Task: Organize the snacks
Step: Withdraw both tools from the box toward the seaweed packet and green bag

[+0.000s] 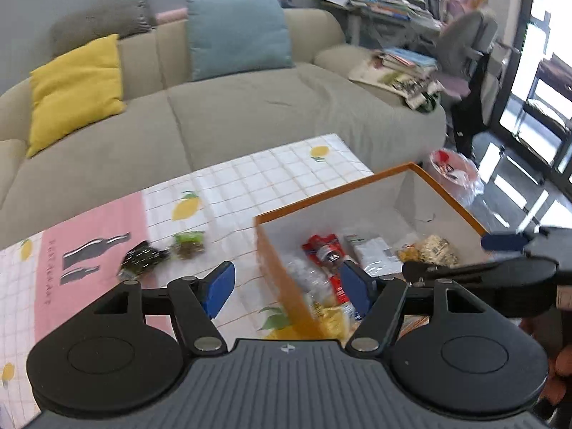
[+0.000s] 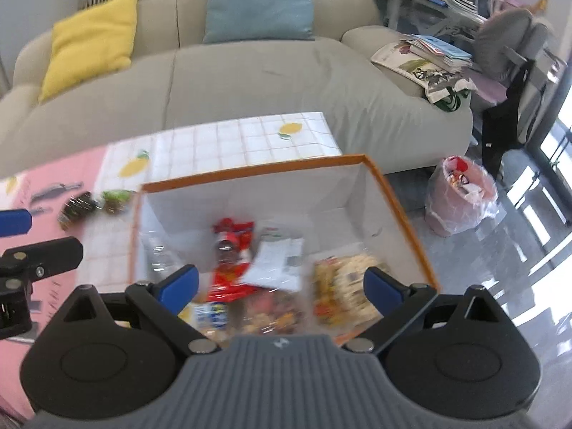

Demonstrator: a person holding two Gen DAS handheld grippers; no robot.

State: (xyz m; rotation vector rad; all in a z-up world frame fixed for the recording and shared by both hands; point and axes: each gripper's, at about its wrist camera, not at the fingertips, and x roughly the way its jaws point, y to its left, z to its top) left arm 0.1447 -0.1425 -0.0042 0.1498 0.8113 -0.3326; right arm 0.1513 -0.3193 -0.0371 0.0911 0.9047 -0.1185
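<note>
**Snack box part-filled; two packets outside it; both claws released**

Beige sofa [image 1: 250, 107] fills the background, carrying a yellow cushion [image 1: 75, 89] and a teal cushion [image 1: 237, 35]. In front of it stands the surface [image 1: 232, 182], covered by a white grid cloth with lemon prints and a pink panel.

Landmark: the orange-rimmed box [image 2: 357, 193] with white inner walls, standing on the surface at the end nearer the pink bin [image 2: 461, 196], which stands on the floor beyond the box.

Inside the box: a red packet [image 2: 232, 250] near the middle, a white packet [image 2: 279, 261] just beside it, a yellow-and-white packet [image 2: 343, 289] toward the bin side, a clear wrapper [image 2: 157, 250] against the wall away from the bin, and further packets at the near wall, blurred beyond identification.

Outside the box, on the cloth on the side away from the bin: a green-topped packet [image 1: 189, 245] near the box wall, and a dark packet [image 1: 143, 257] just beside it, farther from the box. The two lie close together; contact cannot be confirmed.

Left claw [image 1: 289, 289]: released, holding nothing, fingers spread either side of the box's near corner above the rim. Right claw [image 2: 282, 289]: released, holding nothing, positioned over the box interior. The right claw also appears at the edge of the left wrist view, beside the box.
</note>
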